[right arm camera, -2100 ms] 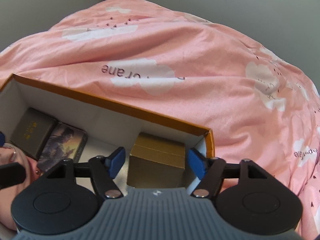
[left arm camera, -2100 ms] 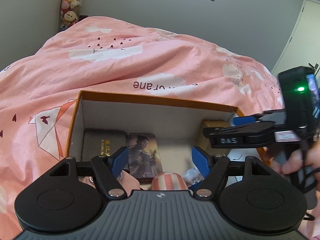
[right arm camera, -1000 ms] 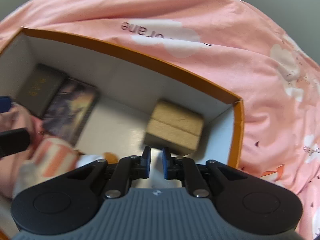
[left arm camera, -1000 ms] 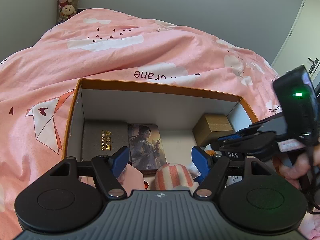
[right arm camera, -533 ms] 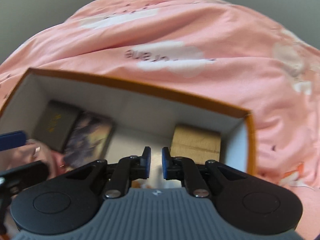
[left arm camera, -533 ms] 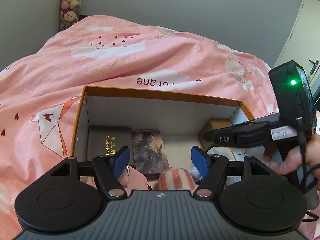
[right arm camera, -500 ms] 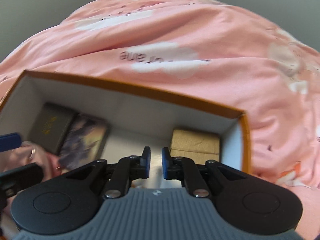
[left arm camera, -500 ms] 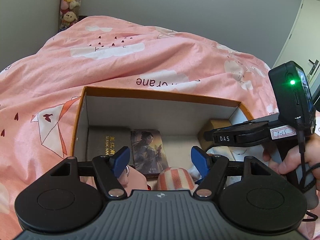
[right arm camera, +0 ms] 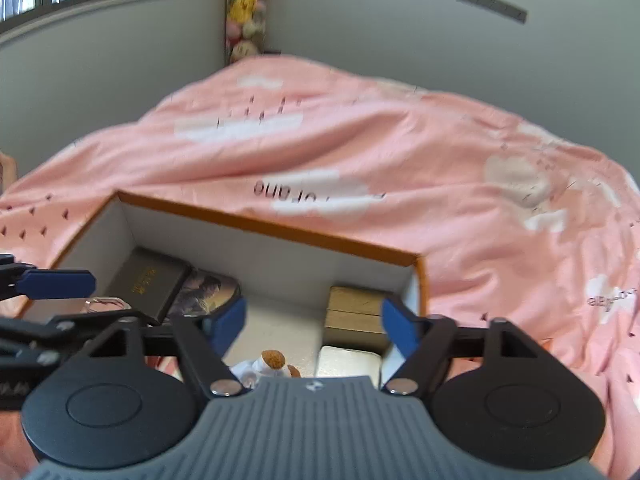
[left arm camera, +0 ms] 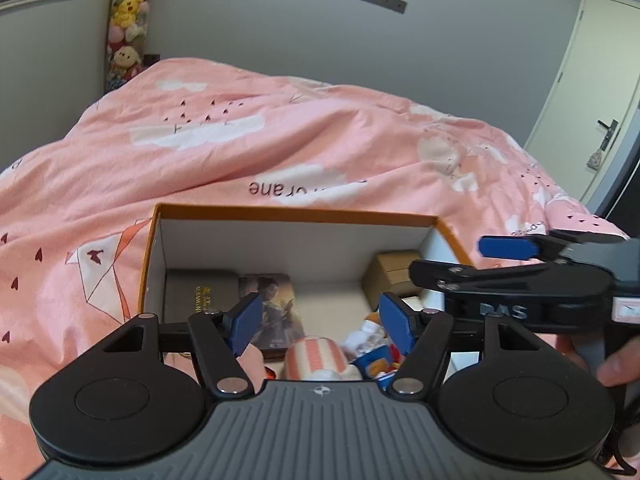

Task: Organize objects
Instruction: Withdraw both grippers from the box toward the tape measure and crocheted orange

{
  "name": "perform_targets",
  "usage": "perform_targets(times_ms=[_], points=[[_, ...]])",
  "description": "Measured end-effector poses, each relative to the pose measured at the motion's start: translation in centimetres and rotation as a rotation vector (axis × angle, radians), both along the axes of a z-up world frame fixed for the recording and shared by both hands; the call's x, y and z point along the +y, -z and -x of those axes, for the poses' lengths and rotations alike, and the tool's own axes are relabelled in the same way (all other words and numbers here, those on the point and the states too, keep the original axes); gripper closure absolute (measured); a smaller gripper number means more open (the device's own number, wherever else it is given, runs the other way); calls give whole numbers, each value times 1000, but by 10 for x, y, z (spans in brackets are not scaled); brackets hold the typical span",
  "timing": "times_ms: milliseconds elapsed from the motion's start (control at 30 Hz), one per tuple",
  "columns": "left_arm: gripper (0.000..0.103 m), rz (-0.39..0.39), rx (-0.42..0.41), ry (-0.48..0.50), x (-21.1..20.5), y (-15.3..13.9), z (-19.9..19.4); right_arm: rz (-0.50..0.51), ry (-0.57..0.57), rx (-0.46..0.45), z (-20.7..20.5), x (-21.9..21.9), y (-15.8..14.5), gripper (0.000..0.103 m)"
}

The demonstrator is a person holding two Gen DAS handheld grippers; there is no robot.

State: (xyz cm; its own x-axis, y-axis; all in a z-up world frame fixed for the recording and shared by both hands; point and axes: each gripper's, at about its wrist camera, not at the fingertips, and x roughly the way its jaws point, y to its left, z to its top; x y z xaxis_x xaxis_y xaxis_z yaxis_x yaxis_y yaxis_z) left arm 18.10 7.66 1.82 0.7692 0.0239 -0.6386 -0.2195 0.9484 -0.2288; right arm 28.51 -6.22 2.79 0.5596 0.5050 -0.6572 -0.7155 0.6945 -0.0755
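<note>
A: On the pink duvet (left arm camera: 280,136), an orange-rimmed box (left arm camera: 296,213), open-topped. Against its left wall, a dark booklet (left arm camera: 196,292) lying flat, and a picture card (left arm camera: 272,300) just beside it, both with long axes running from near edge to far wall. Probably laid side by side to save floor room.

B: In the far right corner, a tan carton (right arm camera: 354,314), long side along the far wall, pushed snug to the right wall. A pale flat packet (right arm camera: 348,362) touching its near side.

A: At the near edge, a striped soft toy (left arm camera: 318,358) and a small plush (left arm camera: 374,342), loose, heading unclear.

B: Left gripper (left arm camera: 320,322) spread wide, gripping nothing, poised over the toys. Right gripper (right arm camera: 312,326) likewise parted and empty, above the box floor.

A: Likely next: tidying the loose toys.
</note>
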Motion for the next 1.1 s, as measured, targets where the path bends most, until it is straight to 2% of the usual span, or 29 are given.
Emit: perform_targets(times_ms=[167, 267, 367, 500, 667, 767, 933, 1100], points=[[29, -19, -21, 41, -14, -13, 13, -79, 20, -37, 26, -34, -21, 10], [30, -25, -28, 72, -22, -21, 25, -99, 62, -113, 49, -56, -32, 1], [30, -22, -29, 102, -27, -28, 38, -118, 92, -195, 71, -76, -38, 1], [33, -17, -27, 140, -37, -35, 55, -143, 107, -182, 92, -102, -41, 1], [36, 26, 28, 223, -53, -29, 67, -135, 136, -100, 106, -128, -27, 1], [37, 61, 89, 265, -62, -13, 69, -106, 138, -10, 109, -139, -12, 1], [37, 85, 199, 329, -78, 22, 72, -127, 205, 149, 110, -159, 18, 3], [38, 83, 324, 392, -98, 58, 75, -109, 224, 237, 121, -168, 49, 15]])
